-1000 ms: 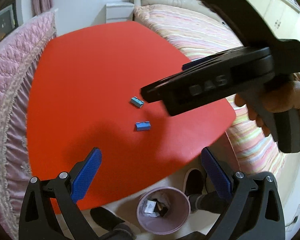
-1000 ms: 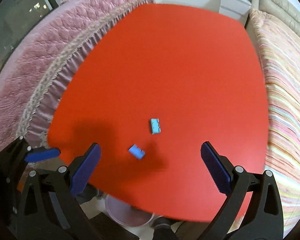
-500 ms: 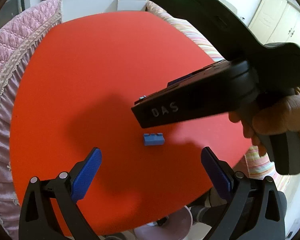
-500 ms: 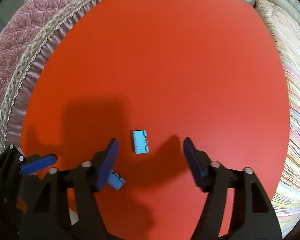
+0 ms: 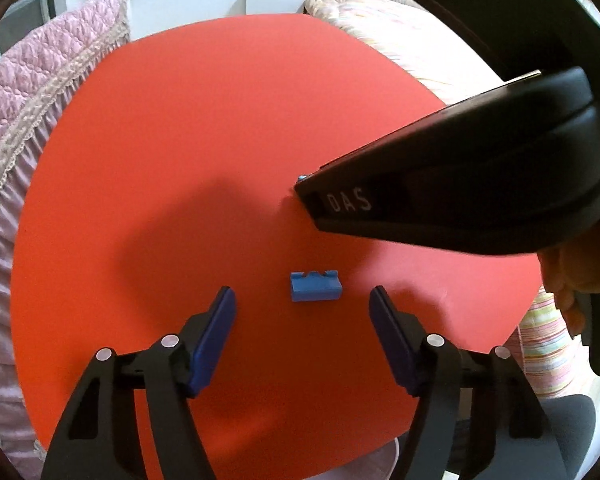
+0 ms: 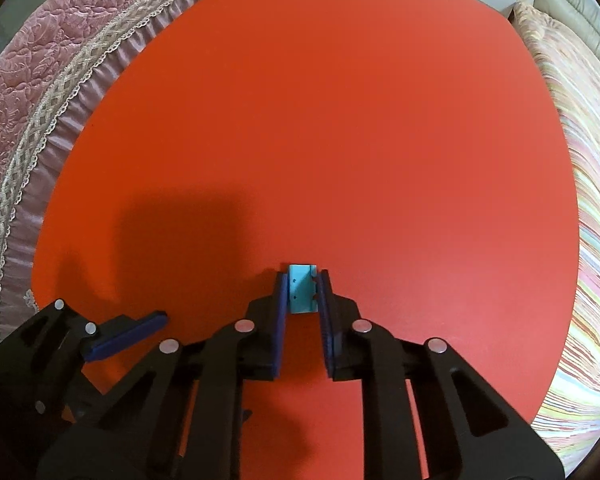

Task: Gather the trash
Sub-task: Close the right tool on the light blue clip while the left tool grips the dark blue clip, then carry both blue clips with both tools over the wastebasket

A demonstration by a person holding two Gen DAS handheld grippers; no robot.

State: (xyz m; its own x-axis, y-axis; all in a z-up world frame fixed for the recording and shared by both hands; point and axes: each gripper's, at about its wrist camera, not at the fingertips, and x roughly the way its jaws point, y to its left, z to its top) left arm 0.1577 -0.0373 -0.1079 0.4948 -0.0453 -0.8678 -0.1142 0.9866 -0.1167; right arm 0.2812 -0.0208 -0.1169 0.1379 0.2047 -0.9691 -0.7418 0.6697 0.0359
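The right gripper point(image 6: 303, 294) has its jaws closed onto a light blue block point(image 6: 301, 289) that lies on the red tabletop point(image 6: 320, 120); both blue pads point(image 6: 281, 312) press against the block's sides, and its far end sticks out just past the fingertips. In the left wrist view only a sliver of that block shows at the tip of the right gripper's black body, which crosses the upper right of the frame and bears the letters "DAS"; a hand point(image 5: 572, 276) holds its handle at the right edge. The left gripper point(image 5: 302, 300) has its jaws spread wide, holding nothing; a darker blue block point(image 5: 315, 286) with two notches along its far edge lies on the tabletop between the fingertips, apart from both pads point(image 5: 214, 336). A pink quilted bedspread point(image 6: 32, 80) borders the tabletop on the left; a striped bedspread point(image 6: 592, 200) lies along the right.
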